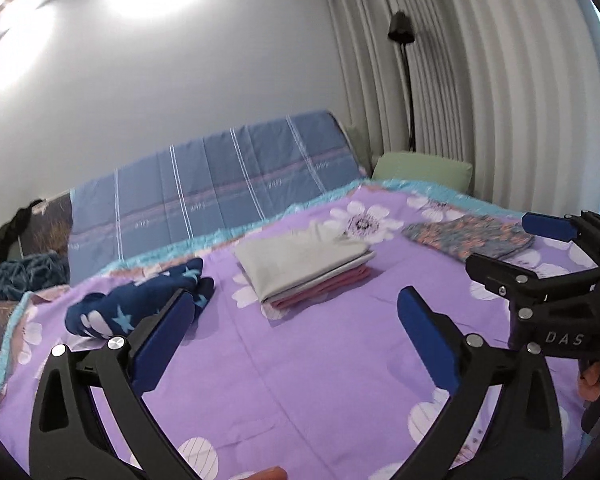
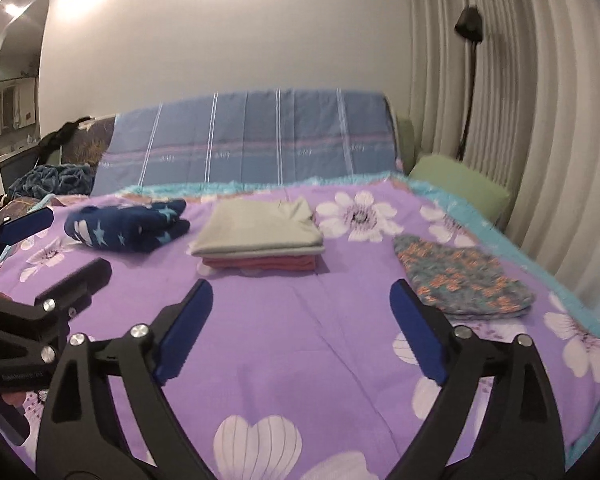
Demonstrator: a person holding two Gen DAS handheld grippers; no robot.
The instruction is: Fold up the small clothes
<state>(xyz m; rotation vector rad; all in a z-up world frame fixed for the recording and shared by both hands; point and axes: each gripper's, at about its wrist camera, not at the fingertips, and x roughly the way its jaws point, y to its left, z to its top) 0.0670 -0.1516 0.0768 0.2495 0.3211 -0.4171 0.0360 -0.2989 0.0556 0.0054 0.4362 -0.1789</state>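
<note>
Clothes first, left wrist view: folded stack (image 1: 306, 270) (grey on top, pink under) lies on the bed (image 1: 320, 360) ahead of the left tongs (image 1: 296, 316), a bit beyond the tips & apart from them. Navy star garment (image 1: 140, 304), still bunched, sits just past the left pad. Floral garment (image 1: 470, 236) lies far right, behind the right tongs (image 1: 512, 246), which cross in from the right edge. Left tongs wide open, nothing between the pads, aimed slightly down at the bed.

Right wrist view: right tongs (image 2: 302, 320) also spread wide, empty, angled gently down above bare sheet. Stack (image 2: 260, 240) sits straight ahead, well clear. Floral piece (image 2: 464, 280) just off the right pad, looks flat, prob. half-done. Star garment (image 2: 128, 226) ahead-left, beyond left tongs (image 2: 64, 248), which poke in at the left edge.

Judgement: between items, one stack finished. Next move calls for picking an unfolded piece, prob. star or floral, bringing it to open sheet & spreading it flat w/ both tongs.
</note>
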